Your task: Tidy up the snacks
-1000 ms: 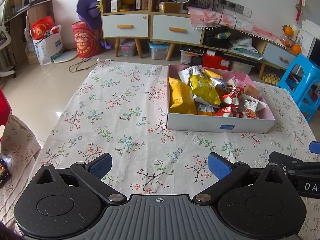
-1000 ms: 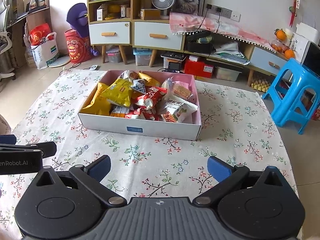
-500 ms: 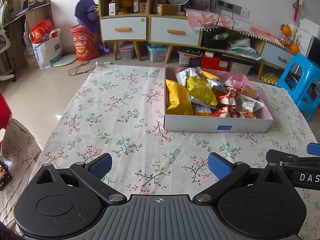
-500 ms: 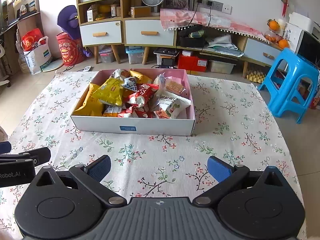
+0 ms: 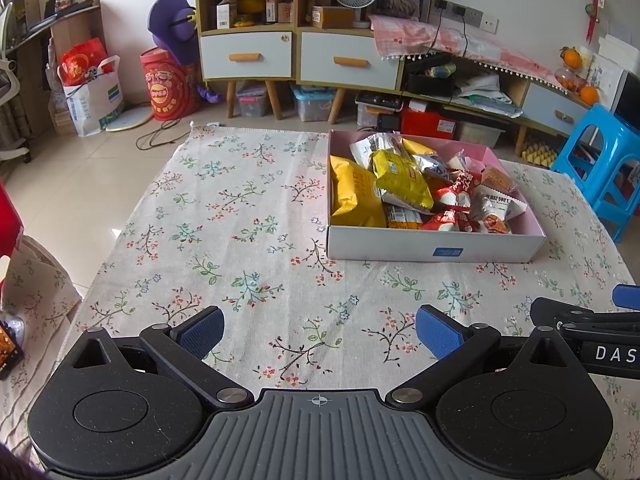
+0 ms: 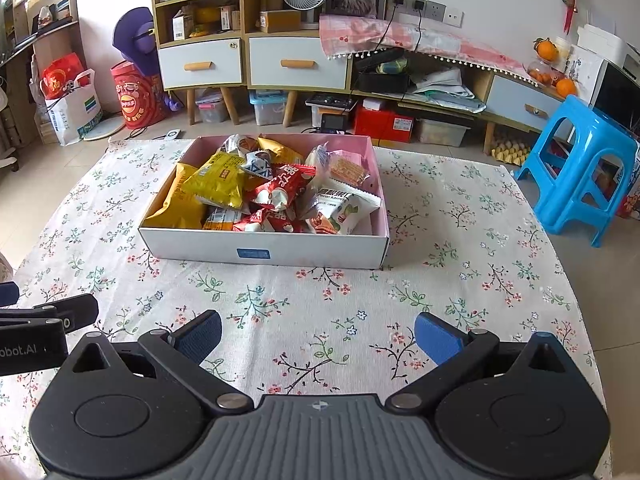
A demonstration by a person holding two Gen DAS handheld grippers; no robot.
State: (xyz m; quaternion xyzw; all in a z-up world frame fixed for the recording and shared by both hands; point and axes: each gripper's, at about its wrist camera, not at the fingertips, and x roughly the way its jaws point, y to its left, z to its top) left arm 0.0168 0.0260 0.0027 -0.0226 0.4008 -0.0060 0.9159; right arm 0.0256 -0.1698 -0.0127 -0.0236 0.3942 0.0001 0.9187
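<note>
Over the last second both wrist views have drawn slightly back and up from the snack box (image 6: 264, 246), so that it sits a little farther ahead on the floral tablecloth (image 5: 240, 216) than it did; nothing inside it has shifted. The left gripper (image 5: 319, 330) has its blue pads spread wide with only cloth between them, and the right gripper (image 6: 318, 334) is equally wide open and holds nothing. The box stands on the far half of the table, dead ahead of the right gripper and off to the right of the left one, well apart from both. It is heaped with packets: a large yellow bag (image 6: 176, 200) along its left wall, a smaller yellow pack (image 6: 220, 184) lying over that, red wrappers (image 6: 280, 188) in the middle and a white pouch (image 6: 344, 206) at the right. No snack lies loose on the cloth, so I judge that the tidying looks essentially finished, and the retreat with empty jaws reads as the hands pulling away after a final drop
</note>
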